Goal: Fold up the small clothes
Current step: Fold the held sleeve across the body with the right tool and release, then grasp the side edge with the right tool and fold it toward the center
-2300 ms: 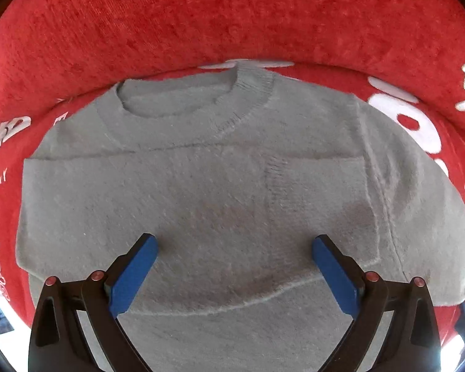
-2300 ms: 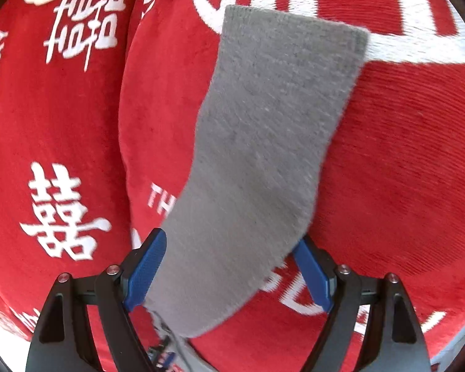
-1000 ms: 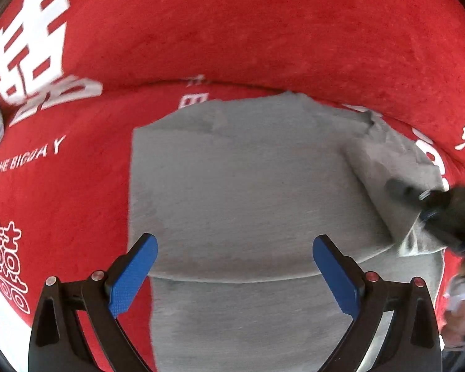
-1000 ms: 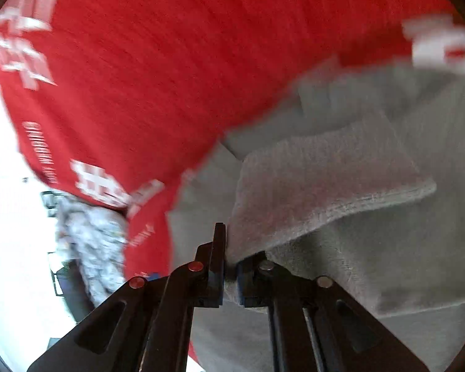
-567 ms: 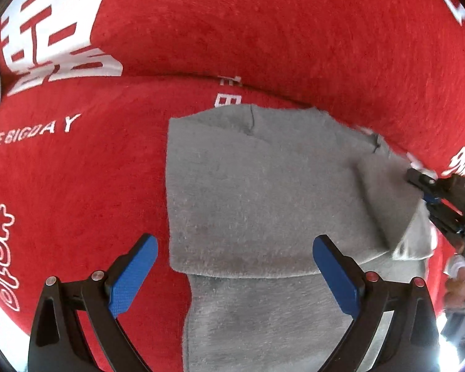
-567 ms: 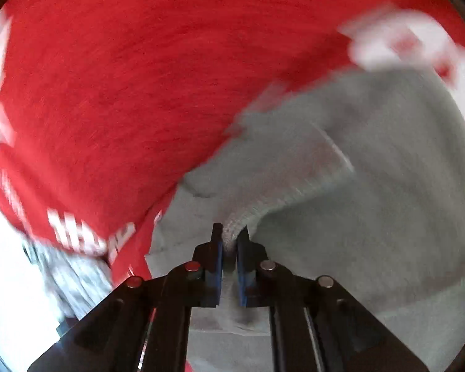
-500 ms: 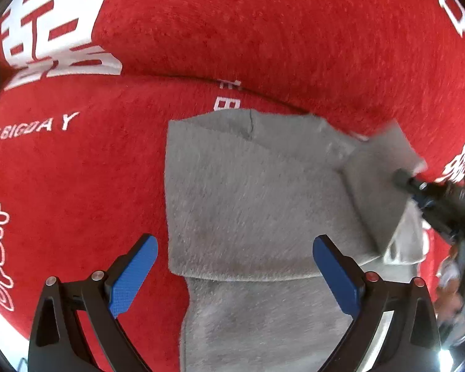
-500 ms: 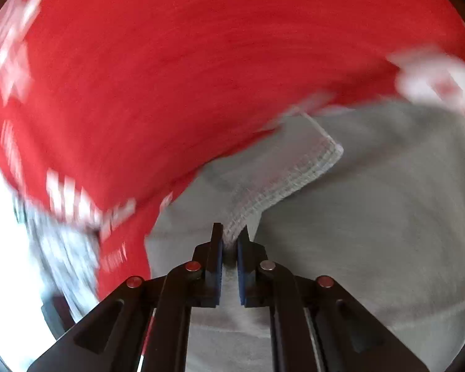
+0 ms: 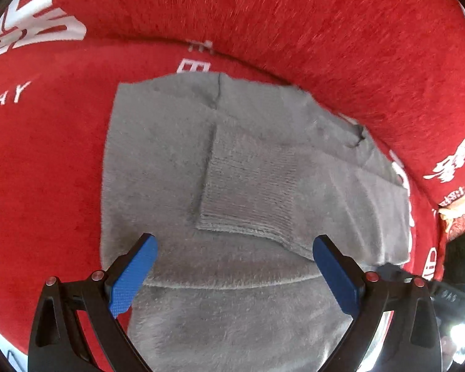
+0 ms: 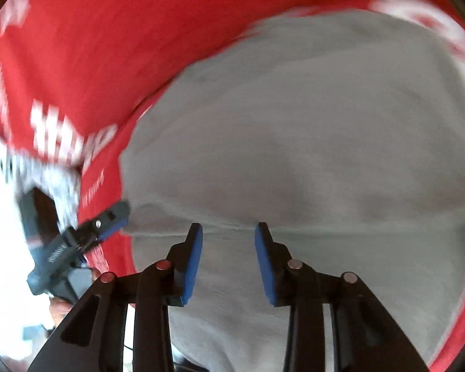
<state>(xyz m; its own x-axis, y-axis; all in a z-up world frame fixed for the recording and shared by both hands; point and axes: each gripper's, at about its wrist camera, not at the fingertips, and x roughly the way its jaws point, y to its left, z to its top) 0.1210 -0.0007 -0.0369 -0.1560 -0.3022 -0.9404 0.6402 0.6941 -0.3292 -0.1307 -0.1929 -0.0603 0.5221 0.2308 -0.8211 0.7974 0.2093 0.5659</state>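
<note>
A small grey knit sweater (image 9: 158,167) lies on a red plush cover (image 9: 46,170), with both sleeves folded across its body. The ribbed cuff (image 9: 248,192) of the right sleeve rests flat on top, near the middle. My left gripper (image 9: 232,266) hovers wide open over the sweater's lower part, nothing between its blue pads (image 9: 133,276). In the right wrist view my right gripper (image 10: 228,248) hangs over the sweater (image 10: 310,130); its jaws are opening and nothing is pinched between them. The left gripper (image 10: 108,220) shows at that view's left edge.
The red cover carries white printed lettering (image 9: 40,28) and rises into a red cushion back (image 9: 294,15) behind the sweater. A light patterned cloth (image 10: 49,176) lies past the cover's edge. An orange-and-white item (image 9: 455,210) peeks in at the right.
My right gripper let go of the sleeve cuff, which now lies flat across the sweater, and drew back. The left gripper sank closer to the sweater and stayed open.
</note>
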